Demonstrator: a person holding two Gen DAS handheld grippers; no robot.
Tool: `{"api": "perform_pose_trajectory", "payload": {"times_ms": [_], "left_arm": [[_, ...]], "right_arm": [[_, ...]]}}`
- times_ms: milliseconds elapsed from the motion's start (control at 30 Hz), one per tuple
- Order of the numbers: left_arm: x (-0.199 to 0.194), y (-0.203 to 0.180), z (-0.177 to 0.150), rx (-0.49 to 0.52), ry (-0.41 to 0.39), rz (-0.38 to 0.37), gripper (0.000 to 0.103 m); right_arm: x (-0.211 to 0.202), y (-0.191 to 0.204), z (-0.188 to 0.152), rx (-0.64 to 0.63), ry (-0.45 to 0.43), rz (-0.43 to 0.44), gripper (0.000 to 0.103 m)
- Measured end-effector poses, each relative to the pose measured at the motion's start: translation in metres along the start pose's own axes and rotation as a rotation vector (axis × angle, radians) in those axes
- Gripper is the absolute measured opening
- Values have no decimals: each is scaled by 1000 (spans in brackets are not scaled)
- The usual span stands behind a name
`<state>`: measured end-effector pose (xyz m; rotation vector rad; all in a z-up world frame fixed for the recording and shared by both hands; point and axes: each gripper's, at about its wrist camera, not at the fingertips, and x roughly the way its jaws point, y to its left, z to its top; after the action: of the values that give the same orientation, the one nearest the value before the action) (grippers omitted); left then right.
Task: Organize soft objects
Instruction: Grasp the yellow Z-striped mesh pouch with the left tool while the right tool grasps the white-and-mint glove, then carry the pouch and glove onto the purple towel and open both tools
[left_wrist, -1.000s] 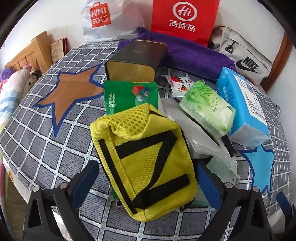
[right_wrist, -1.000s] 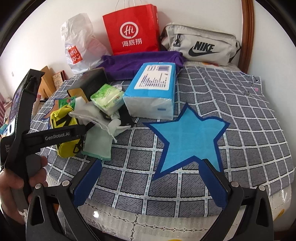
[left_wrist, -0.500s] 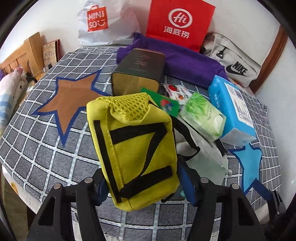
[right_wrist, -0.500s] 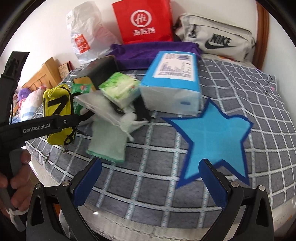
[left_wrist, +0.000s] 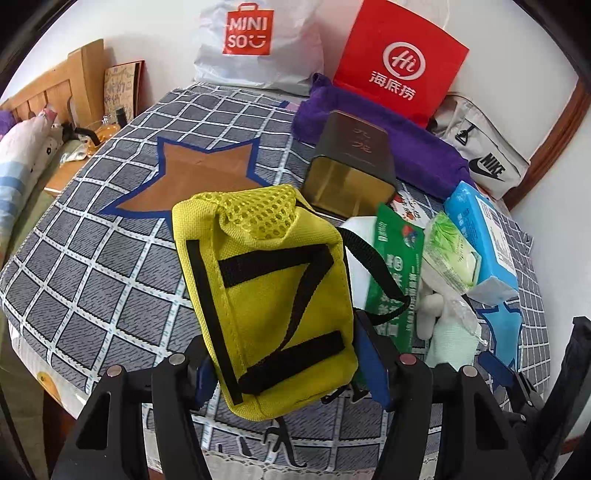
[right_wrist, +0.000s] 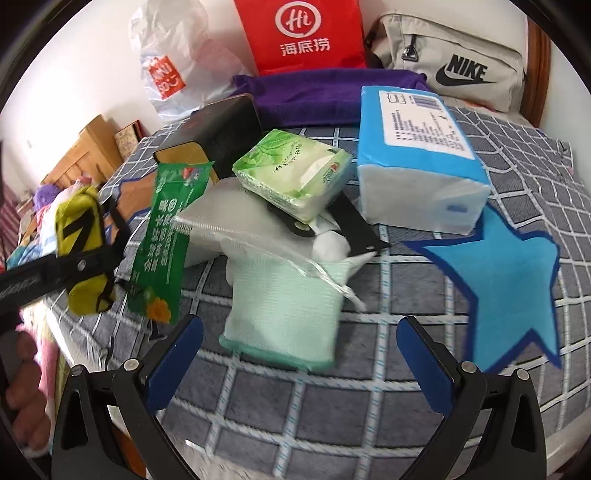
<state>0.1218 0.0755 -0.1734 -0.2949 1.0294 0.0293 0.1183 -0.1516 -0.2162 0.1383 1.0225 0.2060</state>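
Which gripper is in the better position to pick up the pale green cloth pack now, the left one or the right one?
The right gripper, probably. It is open and empty, and the pale green cloth pack lies just ahead between its fingers. The left gripper is shut on the yellow pouch, so it is occupied.

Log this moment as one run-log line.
left gripper: shut on yellow pouch, lifted | right gripper: open, empty, facing mint cloth | pile: unsorted
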Motion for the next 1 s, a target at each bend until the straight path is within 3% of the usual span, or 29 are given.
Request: {"api": "perform_pose_trajectory", "payload": {"times_ms": [67, 167, 233, 267, 300, 333, 433, 567, 800, 1000], "left_arm": [[0, 8, 0, -15, 3, -9, 62], [2, 18, 0, -31, 8, -22, 62], [3, 21, 0, -34, 13, -29, 62], [4, 23, 0, -35, 14, -34, 62], [5, 24, 0, -36, 16, -37, 62], [6, 26, 0, -39, 19, -40, 62], [8, 28, 2, -47, 21, -55, 62], [6, 26, 5, -39, 10, -68, 62], [12, 28, 1, -46, 33, -51, 62], [4, 30, -2, -43, 24, -22, 60]], "right_arm": [[5, 3, 2, 15, -9, -21, 101], [14, 9, 5, 19, -29, -69, 80], [16, 16, 6, -40, -50, -133, 50], [16, 19, 5, -65, -52, -132, 42], [15, 20, 6, -80, -51, -123, 27], [12, 18, 6, -81, -48, -105, 22], [-2, 11, 6, -56, -49, -33, 20], [-34, 7, 4, -67, -104, -2, 19], [-74, -12, -8, -71, -133, -48, 19], [-97, -49, -25, 0, -156, -100, 19]]}}
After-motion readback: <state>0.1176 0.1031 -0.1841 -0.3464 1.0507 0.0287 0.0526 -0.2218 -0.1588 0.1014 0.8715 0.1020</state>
